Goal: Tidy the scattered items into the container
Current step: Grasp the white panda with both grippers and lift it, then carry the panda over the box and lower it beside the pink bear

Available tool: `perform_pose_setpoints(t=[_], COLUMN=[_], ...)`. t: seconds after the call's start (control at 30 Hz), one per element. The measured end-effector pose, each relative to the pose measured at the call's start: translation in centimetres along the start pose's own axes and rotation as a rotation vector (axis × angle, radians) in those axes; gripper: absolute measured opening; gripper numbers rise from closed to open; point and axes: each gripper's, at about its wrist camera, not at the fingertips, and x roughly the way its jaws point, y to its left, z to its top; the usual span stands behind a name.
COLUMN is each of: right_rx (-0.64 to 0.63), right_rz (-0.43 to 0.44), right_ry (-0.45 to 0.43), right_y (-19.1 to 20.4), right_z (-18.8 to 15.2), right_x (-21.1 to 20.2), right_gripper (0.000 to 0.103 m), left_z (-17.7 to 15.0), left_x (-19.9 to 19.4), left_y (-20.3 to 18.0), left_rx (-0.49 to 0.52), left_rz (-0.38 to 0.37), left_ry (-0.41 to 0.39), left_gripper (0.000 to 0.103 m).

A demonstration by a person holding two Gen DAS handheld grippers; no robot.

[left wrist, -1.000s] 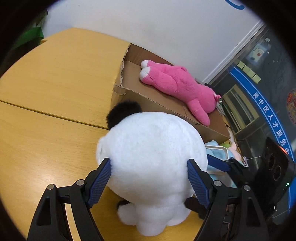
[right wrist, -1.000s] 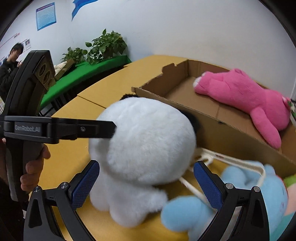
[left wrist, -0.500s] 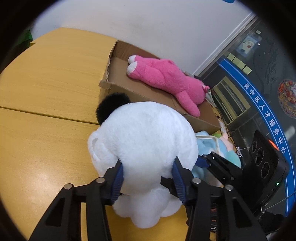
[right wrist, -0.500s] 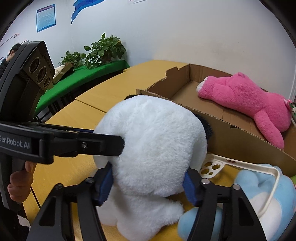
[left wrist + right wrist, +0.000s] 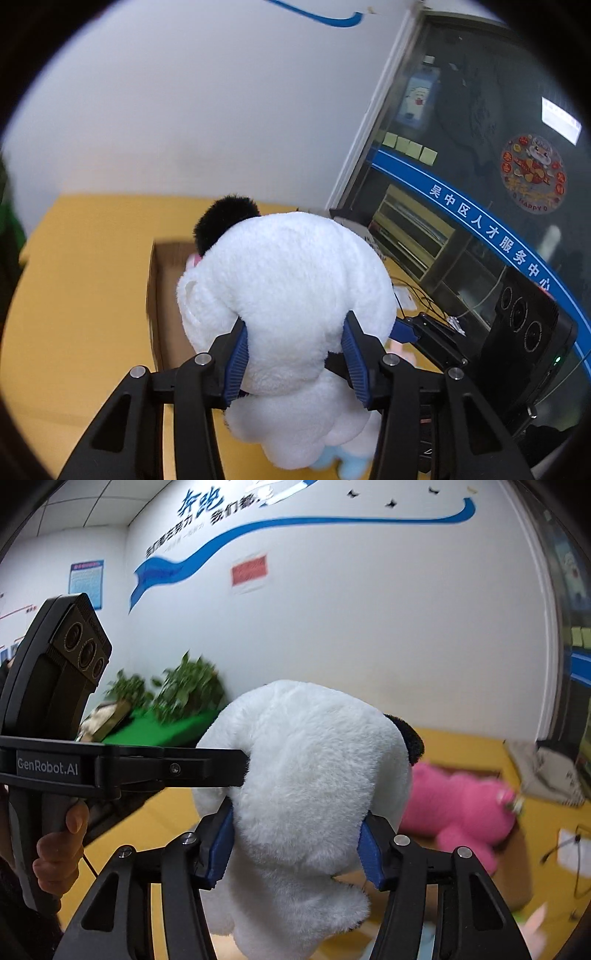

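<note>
Two grippers are clamped on one white plush panda (image 5: 291, 314): left gripper (image 5: 295, 354) w/ blue pads pressed into its lower back, right gripper (image 5: 295, 843) pinched on it from the other side. Panda is held in the air above the yellow table (image 5: 74, 295), over the near end of the cardboard box (image 5: 162, 295). Pink plush (image 5: 458, 805) is seen lying in the box, beyond the panda; bkgd is motion-blurred.

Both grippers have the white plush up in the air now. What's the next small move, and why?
Probably carry it forward over the cardboard box before lowering. Left gripper and right gripper both pinch the white plush, it hangs above the table, and the pink plush fills the box's right side.
</note>
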Motion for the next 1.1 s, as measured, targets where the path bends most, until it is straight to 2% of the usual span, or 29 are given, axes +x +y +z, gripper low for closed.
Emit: perform_pose_setpoints(t=[0.1, 0.23, 0.37, 0.5, 0.6, 0.8, 1.0, 1.03, 1.07, 1.1], right_rx=[0.021, 0.099, 0.200, 0.236, 0.293, 0.318, 0.264, 0.260, 0.259, 0.268], right_rz=[-0.021, -0.017, -0.002, -0.005, 0.002, 0.028, 0.003, 0.003, 0.005, 0.014], right_ry=[-0.001, 0.051, 0.124, 0.184, 0.262, 0.377, 0.407, 0.409, 0.414, 0.424], right_y=[-2.0, -4.9, -7.0, -7.5, -8.0, -7.2, -6.6, -6.8, -6.9, -7.0], right_z=[2.5, 2.5, -0.1, -2.6, -4.7, -7.4, -8.1, -8.1, -8.0, -7.9], right_x=[2.5, 7.5, 12.7, 16.7, 19.5, 21.8, 22.1, 22.1, 21.9, 21.6], right_gripper=[0.063, 0.063, 0.063, 0.063, 0.063, 0.061, 0.064, 0.070, 0.081, 0.087], left_z=[2.8, 3.8, 2.4, 0.5, -1.5, -4.2, -4.5, -4.3, -4.3, -4.2], left_x=[2.7, 7.5, 11.7, 15.0, 17.3, 17.7, 17.5, 17.3, 16.8, 16.0], left_y=[1.6, 4.9, 8.8, 12.2, 13.9, 15.5, 14.9, 14.7, 14.5, 14.0], left_rx=[-0.004, -0.026, -0.090, -0.160, -0.197, -0.248, -0.249, -0.247, -0.247, -0.245], left_rz=[0.001, 0.031, 0.046, 0.065, 0.111, 0.153, 0.195, 0.201, 0.207, 0.214], left_ry=[0.023, 0.097, 0.178, 0.234, 0.289, 0.333, 0.324, 0.318, 0.308, 0.294], left_gripper=[0.046, 0.046, 0.046, 0.046, 0.046, 0.046, 0.052, 0.054, 0.054, 0.054])
